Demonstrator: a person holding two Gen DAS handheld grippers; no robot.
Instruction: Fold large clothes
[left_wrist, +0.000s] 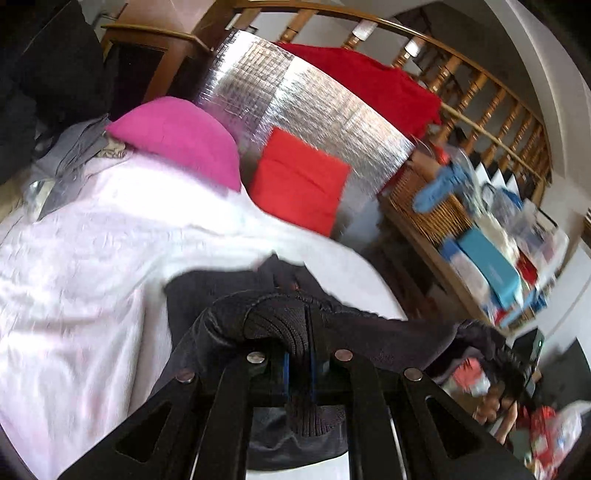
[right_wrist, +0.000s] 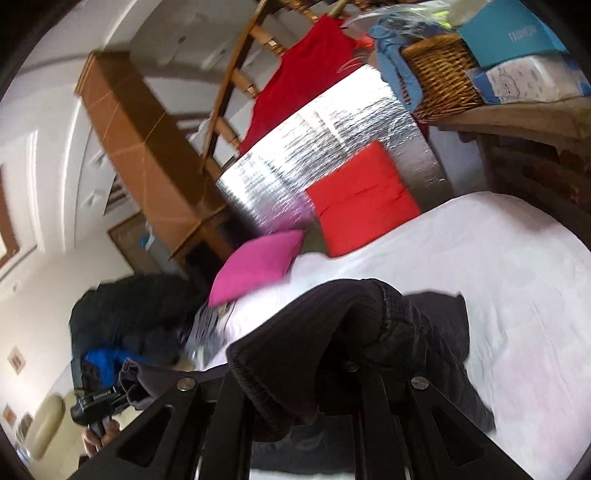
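Teal box (right_wrist: 513, 33) reads "FASHION"; both grippers clamp dark garment (left_wrist: 280, 317).

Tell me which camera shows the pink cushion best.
The left wrist view: the pink cushion is larger and fairly sharp there, lying on the white bedsheet beside the red cushion. The right wrist view shows the same cushion smaller, tilted and blurred.

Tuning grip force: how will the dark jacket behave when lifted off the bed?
The jacket likely flops: it drapes over both grippers' jaws and sags onto the bed. Its ribbed hem bunches thickly, so it probably grips well. It looks padded, perhaps fairly heavy.
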